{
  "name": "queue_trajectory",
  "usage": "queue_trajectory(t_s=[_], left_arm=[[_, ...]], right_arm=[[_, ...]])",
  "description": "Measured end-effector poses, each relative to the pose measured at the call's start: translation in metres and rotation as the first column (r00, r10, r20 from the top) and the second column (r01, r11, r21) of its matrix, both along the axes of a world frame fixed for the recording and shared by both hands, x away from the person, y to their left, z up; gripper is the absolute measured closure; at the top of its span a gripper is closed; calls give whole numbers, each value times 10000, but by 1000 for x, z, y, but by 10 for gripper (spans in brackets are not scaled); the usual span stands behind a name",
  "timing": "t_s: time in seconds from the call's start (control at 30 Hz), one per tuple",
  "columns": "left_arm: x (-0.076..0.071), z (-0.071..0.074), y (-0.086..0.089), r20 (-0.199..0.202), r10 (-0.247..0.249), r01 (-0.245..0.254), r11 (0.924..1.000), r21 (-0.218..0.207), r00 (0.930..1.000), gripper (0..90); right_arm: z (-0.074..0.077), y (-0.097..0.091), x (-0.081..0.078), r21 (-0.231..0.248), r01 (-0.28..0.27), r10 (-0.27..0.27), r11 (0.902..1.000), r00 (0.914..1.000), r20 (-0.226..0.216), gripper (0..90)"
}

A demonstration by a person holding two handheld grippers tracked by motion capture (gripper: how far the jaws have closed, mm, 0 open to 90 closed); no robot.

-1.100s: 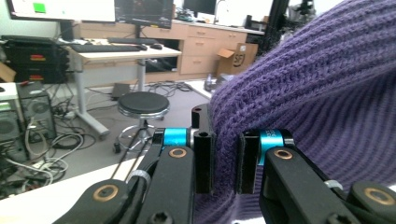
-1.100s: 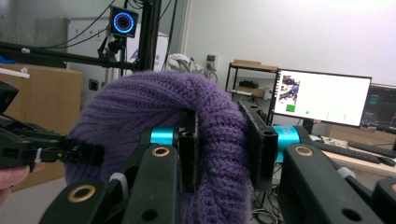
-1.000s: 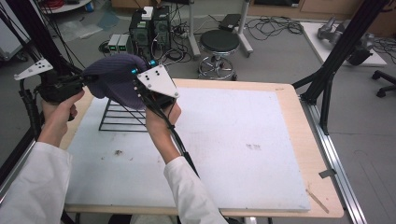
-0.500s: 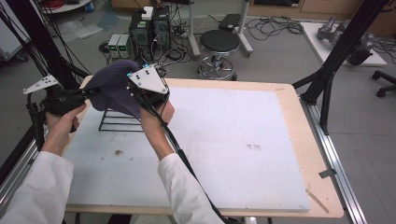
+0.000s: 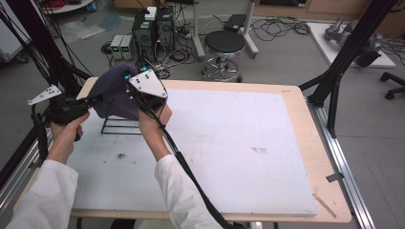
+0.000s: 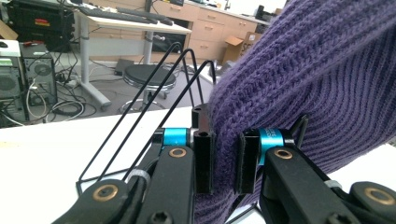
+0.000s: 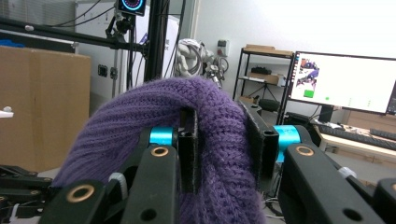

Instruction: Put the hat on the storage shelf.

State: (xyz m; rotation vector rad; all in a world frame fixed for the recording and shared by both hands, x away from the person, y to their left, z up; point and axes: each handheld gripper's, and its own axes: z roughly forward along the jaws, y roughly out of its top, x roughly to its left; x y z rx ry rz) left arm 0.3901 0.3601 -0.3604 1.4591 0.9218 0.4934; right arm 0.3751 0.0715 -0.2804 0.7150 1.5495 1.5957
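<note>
A soft purple knitted woolly hat point(image 5: 114, 93) is held up in the air over the far left corner of the worktop point(image 5: 229, 143). It has thick ribs of yarn running across it, and it looks round and puffy, like a little dome. Both claws hold it.

The left claw point(image 6: 226, 158) is almost shut, and its two black jaws pinch a fold of the purple knit between them. In the left claw's own view the hat point(image 6: 317, 88) takes up most of the right side, and you can see each row of stitches.

The right claw point(image 7: 224, 149) also grips the hat. Its jaws are a bit wider apart, with a fat roll of the hat's edge squeezed between them. The wool point(image 7: 187, 121) bulges up over the top of the jaws.

Under the hat stands a thin black wire rack point(image 5: 119, 125) on the white mat of the worktop. Its bent wire tops point(image 6: 187, 60) rise just beside the hat, and I cannot tell if the hat touches them.

A person in white sleeves point(image 5: 43, 195) holds both claws. On the floor behind the worktop is a round black stool point(image 5: 223, 45).
</note>
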Motion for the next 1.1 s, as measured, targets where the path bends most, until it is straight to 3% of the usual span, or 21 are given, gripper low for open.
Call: queue_trajectory(t_s=[0.23, 0.47, 0.67, 0.83, 0.9, 1.1], left_arm=[[1, -7, 1, 1, 212, -212, 9987, 464, 9998, 813], [2, -23, 2, -178, 349, -345, 9991, 227, 9992, 814], [1, -24, 4, -285, 447, -423, 9960, 783, 9986, 817], [-1, -22, 6, -307, 442, -412, 9950, 909, 9986, 822], [-4, -22, 8, -381, 415, -368, 9927, 1149, 9984, 824], [-8, -28, 12, -468, 534, -488, 9943, 944, 9975, 825]], right_arm=[[-6, 4, 8, 87, -118, 119, 9999, 9999, -103, 694], [-12, 10, 11, -272, -298, 291, 9992, 9992, -261, 688], [-16, 12, 15, -467, -327, 308, 9984, 9987, -417, 680], [-15, 11, 14, -560, -388, 367, 9977, 9986, -382, 667], [-15, 12, 13, -641, -465, 442, 9969, 9984, -363, 660], [-17, 15, 12, -759, -701, 662, 9946, 9964, -524, 612]])
